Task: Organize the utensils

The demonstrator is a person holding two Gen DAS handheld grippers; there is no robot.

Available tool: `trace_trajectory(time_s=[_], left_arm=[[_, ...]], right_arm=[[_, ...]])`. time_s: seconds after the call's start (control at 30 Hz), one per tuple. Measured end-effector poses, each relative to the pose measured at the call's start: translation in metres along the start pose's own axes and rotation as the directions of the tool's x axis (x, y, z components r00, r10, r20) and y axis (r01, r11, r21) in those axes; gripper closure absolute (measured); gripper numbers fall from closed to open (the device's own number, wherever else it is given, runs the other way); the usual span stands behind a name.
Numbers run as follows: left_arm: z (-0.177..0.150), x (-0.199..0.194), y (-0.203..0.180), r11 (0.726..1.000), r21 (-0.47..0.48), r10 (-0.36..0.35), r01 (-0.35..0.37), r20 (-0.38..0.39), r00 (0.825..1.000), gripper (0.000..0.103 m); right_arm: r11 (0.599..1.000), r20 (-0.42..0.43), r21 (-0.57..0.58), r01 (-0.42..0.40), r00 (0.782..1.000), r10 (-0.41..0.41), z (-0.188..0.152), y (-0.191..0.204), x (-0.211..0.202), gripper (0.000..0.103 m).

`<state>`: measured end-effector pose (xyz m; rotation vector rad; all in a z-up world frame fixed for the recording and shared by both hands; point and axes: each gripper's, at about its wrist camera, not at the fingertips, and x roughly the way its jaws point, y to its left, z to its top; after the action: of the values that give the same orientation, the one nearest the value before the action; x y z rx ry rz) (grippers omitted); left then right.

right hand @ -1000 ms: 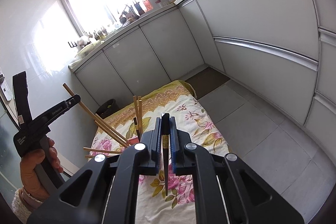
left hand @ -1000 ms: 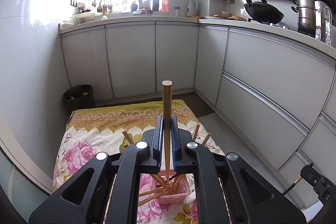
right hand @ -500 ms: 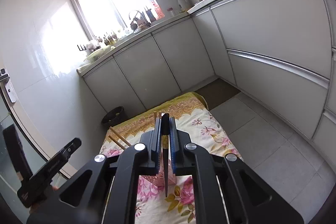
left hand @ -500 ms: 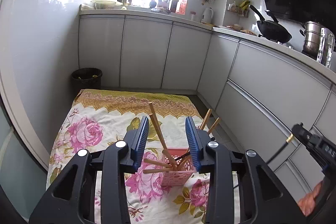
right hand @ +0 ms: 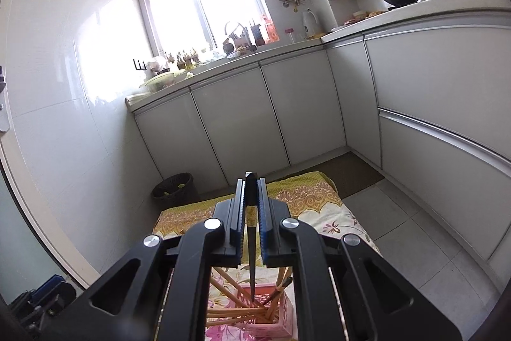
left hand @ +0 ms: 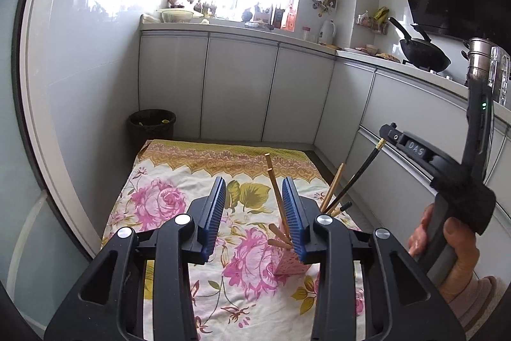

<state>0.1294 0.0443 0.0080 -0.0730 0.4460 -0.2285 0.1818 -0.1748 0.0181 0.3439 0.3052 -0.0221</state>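
- Your left gripper (left hand: 254,213) stood with its blue pads wide apart, holding nothing, above the flowered cloth (left hand: 166,200) spread on the kitchen floor.
- Your right gripper (right hand: 251,213) was clamped on a black chopstick (right hand: 251,258), which pointed down with its tip just over the pink basket (right hand: 281,318).
- Only the left wrist view showed your right hand (left hand: 447,248) on the handle (far right of the frame), with that dark chopstick slanting down from the gripper toward the basket.
- Only the right wrist view looked down into the basket: several wooden chopsticks (right hand: 236,312) lay crossed and leaning inside it.
- In the left wrist view the pink basket sat on the cloth, partly hidden behind the right-hand pad, with wooden chopsticks fanning upward out of it at different tilts.
- The basket was pink with small perforated holes in its walls; the chopsticks were pale tan, one dark.
- A black bin (left hand: 152,125) stood by the cabinets beyond the cloth.
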Motion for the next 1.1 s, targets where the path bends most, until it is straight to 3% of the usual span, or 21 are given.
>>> trace_trajectory(time_s=[0.2,0.3,0.33,0.4,0.47,0.53,0.57,0.7,0.77,0.83,0.93,1.03,1.1], left_arm=[[-0.006,-0.004,0.020,0.999,-0.030,0.029,-0.030,-0.009,1.000,0.068],[-0.004,-0.013,0.027,0.998,-0.047,0.039,-0.038,0.007,0.999,0.066],[-0.002,-0.016,0.027,0.998,-0.056,0.039,-0.038,0.014,0.999,0.065],[0.001,-0.025,0.024,0.998,-0.059,0.037,-0.035,0.030,0.999,0.057],[0.002,-0.035,0.016,0.998,-0.050,0.038,-0.036,0.052,0.998,0.047],[0.003,-0.045,0.004,0.999,-0.039,0.040,-0.038,0.067,0.997,0.036],[0.003,-0.049,-0.002,0.998,-0.039,0.041,-0.038,0.074,0.996,0.027],[-0.001,-0.070,-0.030,0.998,-0.017,0.054,-0.053,0.090,0.994,0.014],[-0.005,-0.083,-0.044,0.997,0.004,0.081,-0.082,0.118,0.990,0.007],[-0.010,-0.097,-0.055,0.992,0.019,0.120,-0.124,0.147,0.982,0.007],[-0.018,-0.113,-0.062,0.989,-0.003,0.143,-0.145,0.158,0.977,0.007],[-0.027,-0.127,-0.069,0.989,-0.011,0.145,-0.145,0.147,0.978,0.007],[-0.032,-0.138,-0.076,0.987,-0.006,0.160,-0.161,0.152,0.975,0.007]], right_arm=[[0.998,-0.046,-0.051,0.038,0.998,-0.040,-0.032,0.007,0.033,0.094],[0.999,-0.053,-0.029,0.036,0.998,-0.038,-0.036,0.005,0.028,0.088],[0.999,-0.049,-0.019,0.036,0.998,-0.037,-0.034,0.005,0.023,0.081],[0.999,-0.029,-0.003,0.042,0.999,-0.042,-0.029,0.005,0.004,0.077],[0.999,-0.001,0.025,0.025,1.000,-0.025,-0.024,0.003,-0.024,0.063],[0.997,0.052,0.059,0.050,0.997,-0.053,-0.022,0.000,-0.062,0.028],[0.995,0.074,0.075,0.061,0.995,-0.067,-0.022,-0.001,-0.079,0.024],[0.983,0.066,0.054,0.173,0.982,-0.177,-0.024,-0.002,-0.130,0.022],[0.977,0.049,0.064,0.205,0.977,-0.208,-0.027,-0.008,-0.150,0.016],[0.965,0.049,0.093,0.247,0.966,-0.252,-0.033,-0.016,-0.173,0.007],[0.931,0.076,0.122,0.343,0.933,-0.353,-0.043,-0.027,-0.204,0.007],[0.925,0.059,0.145,0.353,0.930,-0.364,-0.054,-0.038,-0.228,0.007],[0.934,0.022,0.151,0.325,0.943,-0.332,-0.060,-0.043,-0.240,0.007]])
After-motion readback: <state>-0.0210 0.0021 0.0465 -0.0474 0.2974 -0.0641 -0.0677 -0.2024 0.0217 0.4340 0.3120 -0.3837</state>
